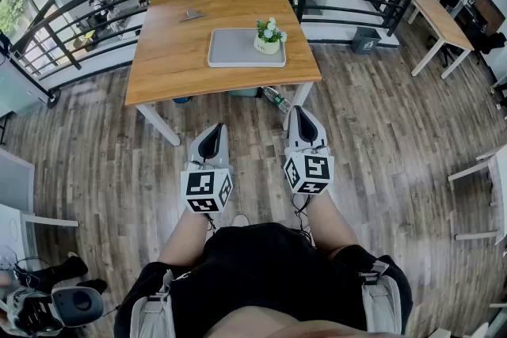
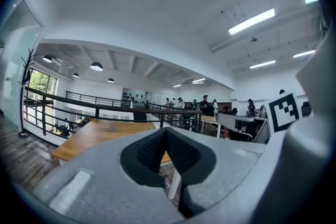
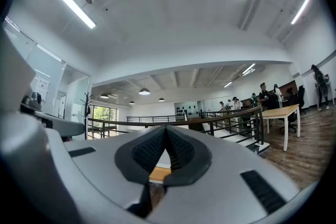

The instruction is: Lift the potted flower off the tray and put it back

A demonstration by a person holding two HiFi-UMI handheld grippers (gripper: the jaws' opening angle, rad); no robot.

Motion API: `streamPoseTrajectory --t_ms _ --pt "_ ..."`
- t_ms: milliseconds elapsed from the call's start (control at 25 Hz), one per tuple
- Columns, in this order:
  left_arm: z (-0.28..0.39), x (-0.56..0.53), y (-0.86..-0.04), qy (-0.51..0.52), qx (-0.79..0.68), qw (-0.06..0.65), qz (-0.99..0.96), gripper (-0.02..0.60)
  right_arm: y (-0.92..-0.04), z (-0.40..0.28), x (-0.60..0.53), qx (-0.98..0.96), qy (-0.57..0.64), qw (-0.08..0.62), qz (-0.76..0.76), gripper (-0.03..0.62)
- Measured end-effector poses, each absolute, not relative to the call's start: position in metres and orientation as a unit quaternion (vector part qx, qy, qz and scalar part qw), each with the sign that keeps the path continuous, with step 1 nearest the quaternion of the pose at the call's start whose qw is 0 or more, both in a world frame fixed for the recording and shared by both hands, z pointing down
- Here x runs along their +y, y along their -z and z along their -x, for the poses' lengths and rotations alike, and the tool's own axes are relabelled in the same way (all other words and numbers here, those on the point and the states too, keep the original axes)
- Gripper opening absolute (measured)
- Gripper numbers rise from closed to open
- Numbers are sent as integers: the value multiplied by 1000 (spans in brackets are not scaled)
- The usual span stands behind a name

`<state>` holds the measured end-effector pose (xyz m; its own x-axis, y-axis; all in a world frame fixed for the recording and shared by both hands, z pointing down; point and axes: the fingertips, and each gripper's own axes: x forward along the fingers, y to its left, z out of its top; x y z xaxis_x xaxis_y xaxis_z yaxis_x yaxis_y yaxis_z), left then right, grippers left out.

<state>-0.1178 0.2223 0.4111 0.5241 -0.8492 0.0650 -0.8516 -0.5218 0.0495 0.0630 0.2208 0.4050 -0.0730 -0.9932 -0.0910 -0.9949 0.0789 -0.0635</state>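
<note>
Two empty grippers held level, short of the table (image 1: 178, 51).
The left gripper (image 1: 212, 129) and right gripper (image 1: 302, 111) both have their jaws pressed together on nothing. At twelve o'clock from them, the potted flower (image 1: 268, 36) stands in the two-o'clock corner of the tray (image 1: 230, 50).

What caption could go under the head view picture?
Left gripper and right gripper, both shut, held short of the table where the flower stands on its tray.
</note>
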Motion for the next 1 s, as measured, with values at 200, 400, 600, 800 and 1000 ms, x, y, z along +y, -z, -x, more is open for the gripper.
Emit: streamPoseTrajectory --t_ms 200,400,600,800,1000 --pt "115 228 -410 -22 -492 38 -869 11 -403 -65 230 732 -9 54 679 -3" --pt "110 232 -415 -29 -494 41 -868 11 -401 -68 235 730 -11 58 680 -3" --pt "111 230 -414 -26 -491 40 -870 12 -399 -61 238 731 -14 68 679 -3" --pt "116 224 -414 -24 -483 37 -875 11 -399 -56 232 725 -18 64 685 -3" --pt "141 205 -413 -16 -475 36 -879 12 -398 -32 217 720 -23 62 691 -3"
